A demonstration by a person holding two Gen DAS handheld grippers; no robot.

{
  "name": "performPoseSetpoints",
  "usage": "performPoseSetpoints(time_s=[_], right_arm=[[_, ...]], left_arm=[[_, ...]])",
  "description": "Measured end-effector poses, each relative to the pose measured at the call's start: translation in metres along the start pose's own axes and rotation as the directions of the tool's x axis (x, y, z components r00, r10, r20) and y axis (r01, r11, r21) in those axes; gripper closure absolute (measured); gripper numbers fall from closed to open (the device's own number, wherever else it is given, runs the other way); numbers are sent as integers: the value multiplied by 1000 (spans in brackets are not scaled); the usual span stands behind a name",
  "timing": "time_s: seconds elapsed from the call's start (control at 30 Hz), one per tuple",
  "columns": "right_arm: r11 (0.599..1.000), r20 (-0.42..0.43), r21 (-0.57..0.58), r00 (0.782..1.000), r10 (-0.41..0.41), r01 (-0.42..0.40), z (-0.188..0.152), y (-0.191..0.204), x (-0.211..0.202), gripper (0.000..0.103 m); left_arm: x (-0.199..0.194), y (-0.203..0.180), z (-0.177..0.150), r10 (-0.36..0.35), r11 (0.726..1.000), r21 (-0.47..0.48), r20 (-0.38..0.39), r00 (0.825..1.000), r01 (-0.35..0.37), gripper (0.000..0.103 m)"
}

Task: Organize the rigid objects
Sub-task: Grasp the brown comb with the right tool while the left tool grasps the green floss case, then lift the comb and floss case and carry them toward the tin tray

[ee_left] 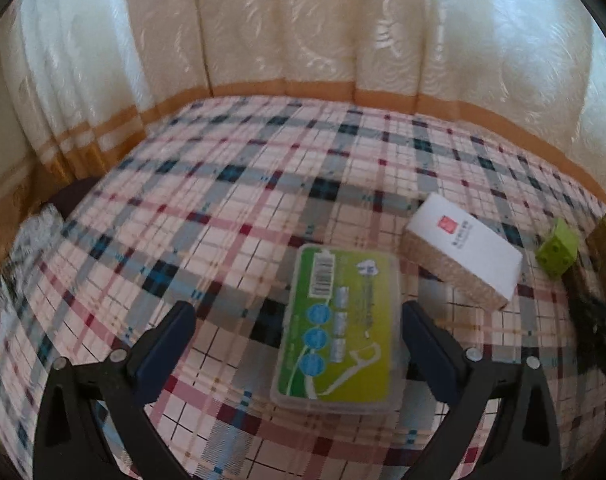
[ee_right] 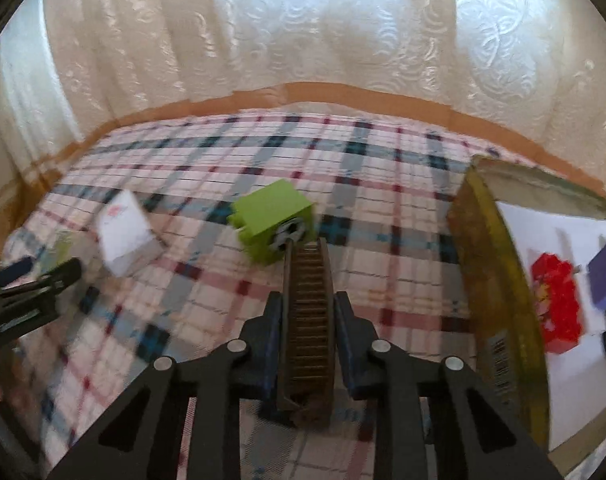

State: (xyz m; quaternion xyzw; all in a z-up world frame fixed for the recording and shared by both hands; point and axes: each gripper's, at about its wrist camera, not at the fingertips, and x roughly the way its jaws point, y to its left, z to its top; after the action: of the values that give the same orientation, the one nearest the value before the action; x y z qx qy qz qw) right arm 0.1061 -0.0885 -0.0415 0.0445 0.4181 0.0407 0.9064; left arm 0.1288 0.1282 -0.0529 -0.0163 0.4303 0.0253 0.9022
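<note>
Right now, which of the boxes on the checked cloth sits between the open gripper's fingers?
The green-labelled plastic box; the left gripper straddles it without gripping. The white box lies beyond.

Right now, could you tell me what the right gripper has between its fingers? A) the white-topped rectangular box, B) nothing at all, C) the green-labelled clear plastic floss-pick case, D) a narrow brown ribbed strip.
D: in the right wrist view the right gripper is shut on the narrow brown ribbed strip, both pads pressing its sides, while the floss-pick case lies on the checked tablecloth between the open left fingers.
</note>
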Motion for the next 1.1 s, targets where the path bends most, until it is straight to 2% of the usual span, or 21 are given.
performPoseSetpoints(time_s=[0.03, 0.07, 0.13, 0.17, 0.3, 0.4, 0.47, 0.53, 0.6, 0.67, 0.77, 0.9, 1.0, 1.1], right_arm=[[1000, 6, 10, 1000, 24, -24, -1, -1, -2, 76], [999, 16, 17, 999, 36, -36, -1, -1, -3, 76], [998, 43, 23, 998, 52, -53, -2, -2, -8, 76], [998, 58, 24, 997, 59, -60, -3, -2, -11, 76], [992, 112, 32, 986, 121, -125, -5, 0, -25, 76], [986, 167, 37, 974, 154, -163, -3, -2, -36, 76], [982, 208, 33, 962, 175, -186, -2, -4, -45, 76], [979, 241, 30, 952, 189, -202, -2, -5, -52, 76], [978, 275, 21, 942, 195, -208, -2, -5, -60, 76], [982, 296, 10, 939, 177, -188, -2, -5, -65, 76], [993, 325, 6, 939, 112, -121, -2, -6, -69, 76], [994, 345, 17, 934, 93, -105, -1, -14, -74, 75], [995, 357, 24, 930, 84, -99, -1, -19, -76, 75], [996, 365, 18, 928, 72, -84, -2, -21, -78, 75]], left_arm=[[2, 3, 0, -27, 999, -19, -8, 1000, 27, 25], [2, 6, -1, -41, 998, -37, -6, 999, 41, 31], [1, 6, -1, -40, 998, -40, 0, 999, 40, 38], [0, 5, -1, -46, 998, -36, 4, 999, 46, 49], [-8, 6, 1, -99, 992, -70, 49, 994, 102, 49], [-22, 2, 4, -71, 995, -56, 145, 987, 80, 49], [-32, 0, 5, -58, 995, -65, 209, 976, 73, 49], [-38, 1, 6, -77, 992, -74, 247, 966, 98, 49], [-46, 0, 7, -108, 988, -76, 298, 948, 136, 49], [-54, -4, 7, -121, 986, -64, 345, 931, 152, 49], [-64, -16, 4, -117, 990, -27, 401, 908, 139, 49], [-68, -27, 3, -117, 991, -5, 420, 900, 131, 49], [-71, -29, 1, -106, 991, -23, 442, 891, 129, 49], [-71, -30, -1, -91, 991, -48, 433, 897, 124, 49]])
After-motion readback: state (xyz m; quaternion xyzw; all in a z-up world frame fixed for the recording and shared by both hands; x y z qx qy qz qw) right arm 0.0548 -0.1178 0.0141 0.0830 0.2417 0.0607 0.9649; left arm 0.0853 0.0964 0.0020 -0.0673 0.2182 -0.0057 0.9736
